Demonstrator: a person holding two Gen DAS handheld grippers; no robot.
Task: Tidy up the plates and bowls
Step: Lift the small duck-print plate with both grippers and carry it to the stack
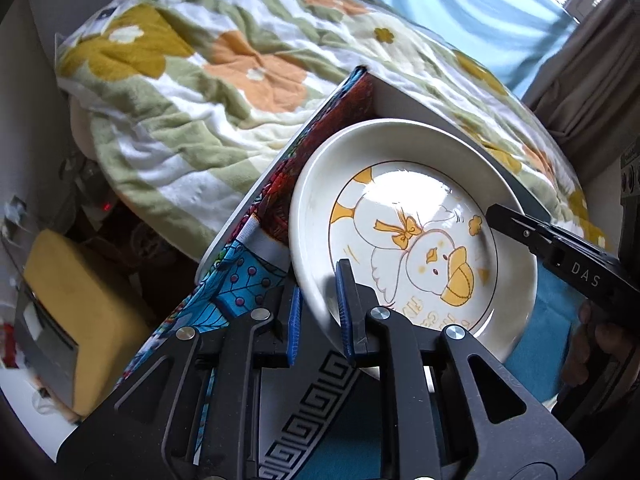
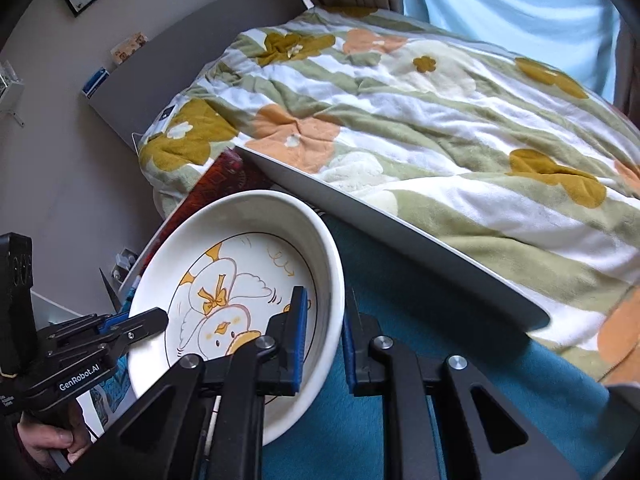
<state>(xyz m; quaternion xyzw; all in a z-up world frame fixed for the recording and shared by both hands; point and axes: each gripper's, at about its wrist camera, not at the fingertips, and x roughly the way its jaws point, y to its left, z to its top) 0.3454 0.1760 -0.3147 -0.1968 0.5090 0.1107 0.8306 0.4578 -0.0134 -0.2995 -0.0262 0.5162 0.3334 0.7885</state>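
- Between the left gripper's (image 1: 318, 312) blue pads (image 1: 343, 304) sits the near rim of the plate (image 1: 412, 240); one pad is inside the rim, the other outside, with a sliver of gap on the outer side, so whether it truly clamps cannot be told.
- Across the plate, the right gripper (image 2: 326, 328) straddles the opposite rim the same way: one finger over the well, one outside the wall, jaws parted a little wider than the rim and not clearly pressing.
- Each gripper shows in the other's view, reaching in from the side; its fingertips there are partly hidden by the rim.
- Plate's near edge is covered by each gripper's own fingers, and the lettering along its lower well is cut off and unreadable.
- Plate looks tilted, with the duck picture (image 2: 224, 320) facing up; the duck's head lies toward the grippers, its feet toward the far rim. Whether the underside touches anything is hidden.
- Beyond the fingers, the plate lies over a patterned board (image 1: 256, 240) and a teal cloth (image 2: 420, 360).
- Far of the plate, a thin grey panel edge (image 2: 400, 236) runs diagonally, close to the far rim.
- Past that edge spreads a flowered blanket (image 2: 400, 120).
- Left of the left gripper, below the board's edge, a yellow block (image 1: 80, 312) sits among blurred clutter.
- Open teal cloth lies right of the right gripper.
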